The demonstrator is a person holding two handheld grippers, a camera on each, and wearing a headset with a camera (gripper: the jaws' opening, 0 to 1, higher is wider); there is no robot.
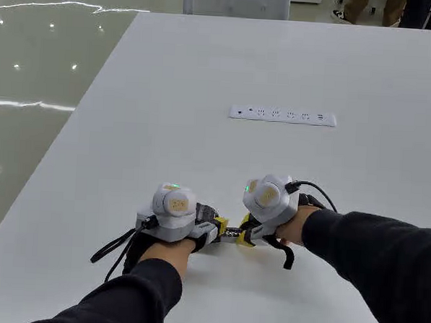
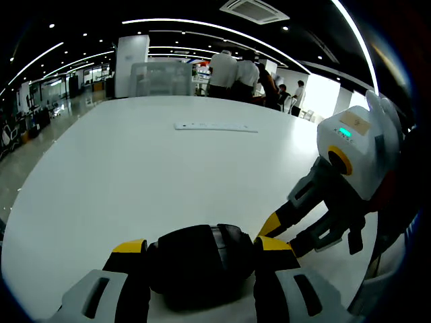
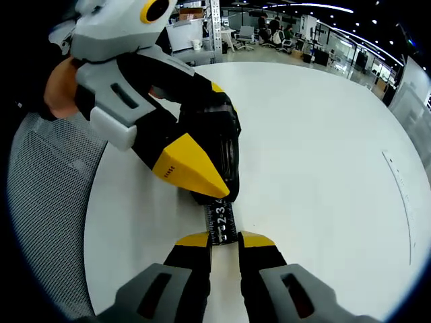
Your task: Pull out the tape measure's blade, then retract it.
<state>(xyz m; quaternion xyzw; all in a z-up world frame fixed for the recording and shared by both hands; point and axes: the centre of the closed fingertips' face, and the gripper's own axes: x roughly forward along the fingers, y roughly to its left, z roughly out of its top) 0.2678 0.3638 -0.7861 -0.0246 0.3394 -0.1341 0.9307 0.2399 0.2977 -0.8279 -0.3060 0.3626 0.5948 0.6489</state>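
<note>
A black tape measure case (image 2: 202, 259) sits between the yellow-tipped jaws of my left gripper (image 2: 202, 252), which is shut on it. The right gripper view shows the case (image 3: 219, 151) with a short length of numbered blade (image 3: 221, 225) coming out toward the camera. My right gripper (image 3: 223, 241) is shut on the blade's end. In the head view the left gripper (image 1: 213, 228) and the right gripper (image 1: 243, 234) meet tip to tip near the table's front edge, with the blade (image 1: 230, 234) spanning the small gap between them.
A white power strip (image 1: 283, 115) lies flat further back on the white table (image 1: 203, 117). A grey chair back (image 1: 238, 2) stands at the far edge. People stand beyond the table (image 2: 232, 70) in the left gripper view.
</note>
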